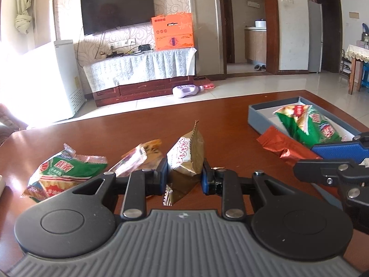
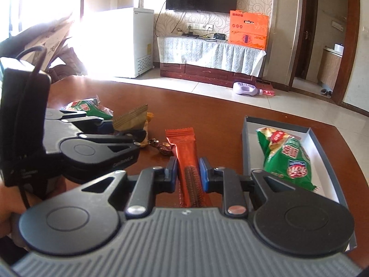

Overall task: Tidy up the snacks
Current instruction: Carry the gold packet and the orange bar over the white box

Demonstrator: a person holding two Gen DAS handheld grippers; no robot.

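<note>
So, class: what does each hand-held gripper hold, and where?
Left hand-held gripper: gold-and-white snack packet, by its middle. Right hand-held gripper: red snack bar, near its lower end.

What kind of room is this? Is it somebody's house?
Most likely a living room in someone's home. A flat television hangs on the wallpapered wall above a low wooden cabinet with a cloth cover, and a doorway leads to what looks like a kitchen. Snacks lie on a wooden table.
</note>
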